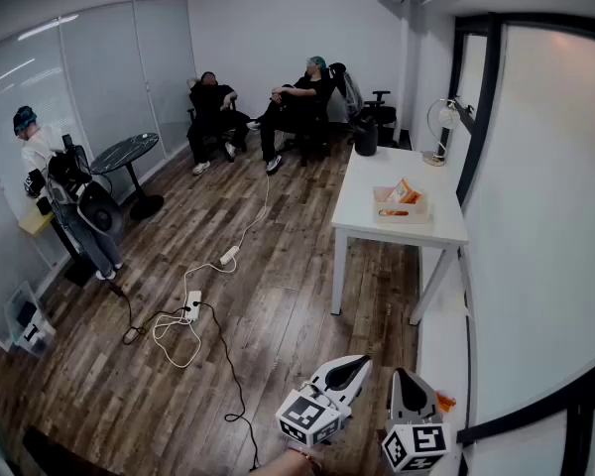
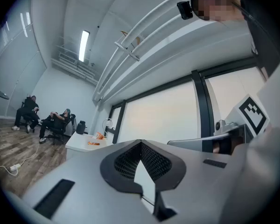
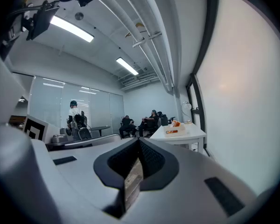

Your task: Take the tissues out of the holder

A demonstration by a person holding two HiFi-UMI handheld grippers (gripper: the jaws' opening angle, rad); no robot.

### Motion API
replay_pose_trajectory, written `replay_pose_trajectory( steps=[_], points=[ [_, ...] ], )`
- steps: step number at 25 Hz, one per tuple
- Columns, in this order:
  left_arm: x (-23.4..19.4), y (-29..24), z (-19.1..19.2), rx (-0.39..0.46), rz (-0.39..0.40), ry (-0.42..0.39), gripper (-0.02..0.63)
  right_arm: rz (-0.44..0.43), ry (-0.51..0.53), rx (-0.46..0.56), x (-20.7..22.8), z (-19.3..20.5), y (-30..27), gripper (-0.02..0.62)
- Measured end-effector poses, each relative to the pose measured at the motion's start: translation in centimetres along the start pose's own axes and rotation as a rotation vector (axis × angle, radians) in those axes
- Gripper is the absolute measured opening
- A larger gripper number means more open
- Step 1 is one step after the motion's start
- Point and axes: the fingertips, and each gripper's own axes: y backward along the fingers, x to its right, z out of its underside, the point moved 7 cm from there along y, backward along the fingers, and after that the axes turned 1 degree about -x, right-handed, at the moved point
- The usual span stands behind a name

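The holder (image 1: 400,204), a small pale box with orange tissue packs standing in it, sits on the white table (image 1: 416,228) by the window wall, well ahead of me. It also shows small and far in the left gripper view, holder (image 2: 96,136), and in the right gripper view, holder (image 3: 175,129). Both grippers hang low at the bottom of the head view, far from the table. My left gripper (image 1: 361,362) is shut with nothing in it, and so is my right gripper (image 1: 403,374). Their jaws meet tip to tip, left gripper (image 2: 141,142), right gripper (image 3: 140,139).
A desk lamp (image 1: 441,127) stands at the table's far end. A power strip (image 1: 192,303) and cables trail over the wood floor. Two people sit on chairs (image 1: 278,107) at the back; another person stands at left (image 1: 42,157) by a round black table (image 1: 126,154).
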Motion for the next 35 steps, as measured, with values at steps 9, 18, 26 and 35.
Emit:
replay_pose_trajectory(
  steps=[9, 18, 26, 35],
  points=[
    [1.3, -0.3, 0.6, 0.005, -0.045, 0.009, 0.005, -0.041, 0.028, 0.002, 0.9, -0.2, 0.5, 0.006],
    [3.1, 0.6, 1.1, 0.018, -0.073, 0.032, 0.005, -0.088, 0.025, -0.001, 1.5, 0.0, 2.2, 0.007],
    [1.5, -2.1, 2.3, 0.007, -0.067, 0.044, 0.005, -0.071, 0.021, -0.032, 4.1, 1.0, 0.1, 0.008],
    [-4.0, -8.7, 2.0, -0.004, -0.062, -0.024, 0.005, -0.023, 0.038, -0.018, 8.4, -0.7, -7.5, 0.008]
  ],
)
